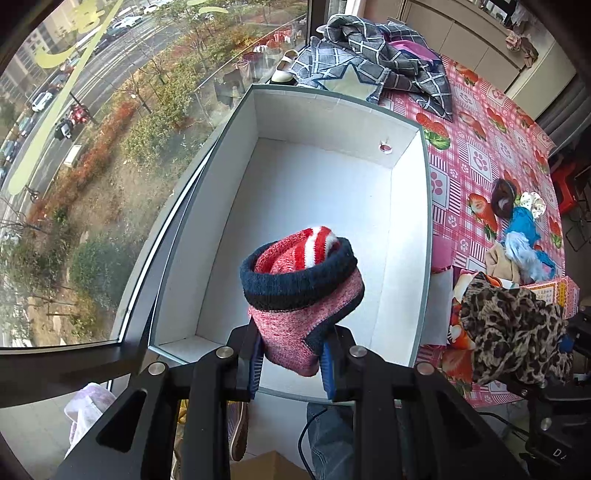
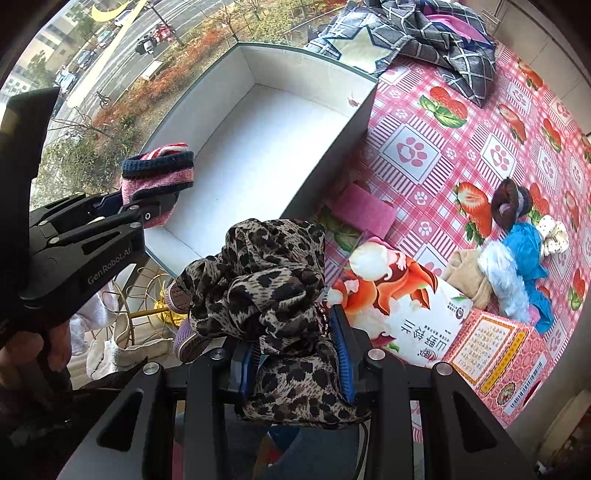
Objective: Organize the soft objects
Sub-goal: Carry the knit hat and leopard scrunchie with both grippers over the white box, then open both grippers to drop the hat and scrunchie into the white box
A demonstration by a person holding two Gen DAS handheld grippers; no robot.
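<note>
The left tongs (image 1: 291, 363) were clamped tight on a rolled sock bundle (image 1: 301, 280): pink marled knit with a navy cuff folded over it and red-and-white stripes showing at the top. The bundle hung above the near end of an open white box (image 1: 410, 236), which sat on the bench (image 1: 491, 147) by the window. The right tongs (image 2: 293, 363) were closed part-way on a bunched leopard-print cloth (image 2: 258, 280), brown and black spots on tan, held just outside the box's near corner, above the bench edge.

The bench cover was a pink check printed with strawberries and paw prints. On it lay a small heap of soft things (image 2: 517, 251), blue, cream and brown, well apart from the box, and a grey checked garment (image 2: 439, 33) beyond the box's far end. The left tongs' black arm read "GenRobot.AI" (image 2: 109, 267). A pouch (image 2: 399, 310) with a cartoon figure carried Chinese characters, seen upside down; the small print on the pink carton (image 2: 495, 350) beside it was too fine to read.
</note>
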